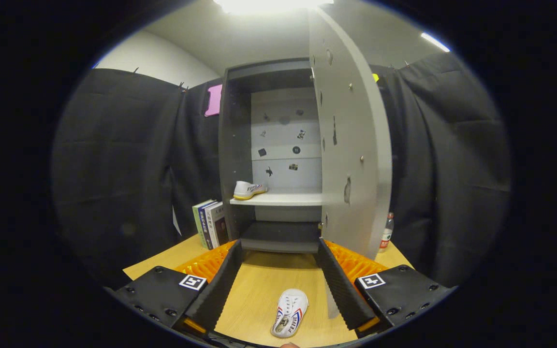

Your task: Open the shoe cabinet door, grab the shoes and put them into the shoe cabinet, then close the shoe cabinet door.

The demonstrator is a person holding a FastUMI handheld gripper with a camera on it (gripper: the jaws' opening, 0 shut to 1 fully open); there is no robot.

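Note:
The grey shoe cabinet (234,145) stands ahead on the wooden table, its door (351,145) swung open toward me on the right. One white shoe with a yellow sole (248,189) lies on the cabinet's light shelf, at its left end. A second white shoe with red and blue stripes (289,312) rests on the table between my fingers, nearer the right one and touching neither. My gripper (278,249) is open, with the fingertips (232,253) just short of the cabinet's dark bottom shelf.
Several books (211,224) stand upright against the cabinet's left side. A small bottle (387,233) stands behind the open door on the right. Black cloth walls close in the table (269,280) on both sides.

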